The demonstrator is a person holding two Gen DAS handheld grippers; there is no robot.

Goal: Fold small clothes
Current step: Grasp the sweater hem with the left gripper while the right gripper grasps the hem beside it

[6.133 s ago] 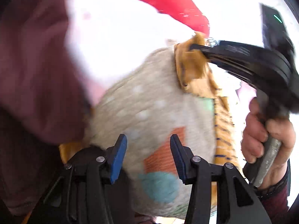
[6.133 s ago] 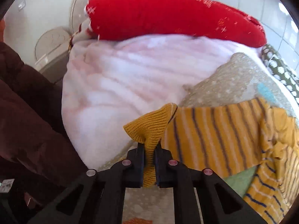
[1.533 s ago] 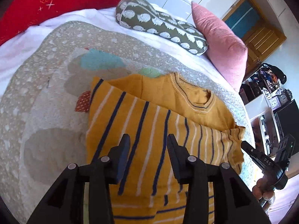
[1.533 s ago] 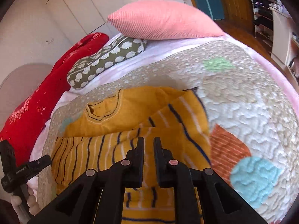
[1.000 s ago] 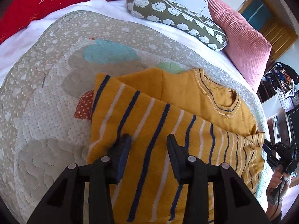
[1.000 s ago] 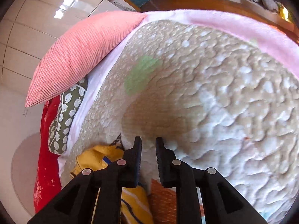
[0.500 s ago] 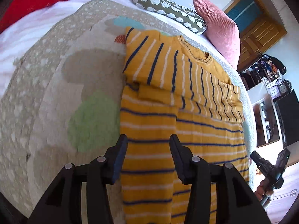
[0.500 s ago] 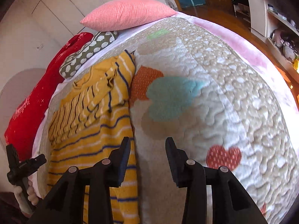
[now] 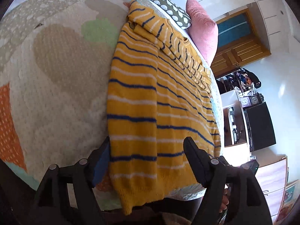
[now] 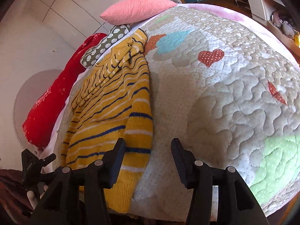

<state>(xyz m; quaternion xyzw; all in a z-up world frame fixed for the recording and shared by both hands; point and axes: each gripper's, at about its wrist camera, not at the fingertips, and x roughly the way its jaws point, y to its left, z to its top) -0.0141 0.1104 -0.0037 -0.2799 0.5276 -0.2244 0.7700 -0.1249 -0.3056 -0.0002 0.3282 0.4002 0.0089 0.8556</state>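
step: sleeves folded in, bottom fold next | left gripper and right gripper: jaws just opening, both empty | you: grab near hem of striped sweater, fold it far toward collar

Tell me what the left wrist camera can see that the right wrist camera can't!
Only the left wrist view shows the wooden door, the clocks on a shelf and a black cabinet.

Only the right wrist view shows the red cushion and the red heart patch on the quilt.

Both show the yellow striped sweater lying on the quilt, the pink pillow, the green patterned cushion, and an open gripper in front.
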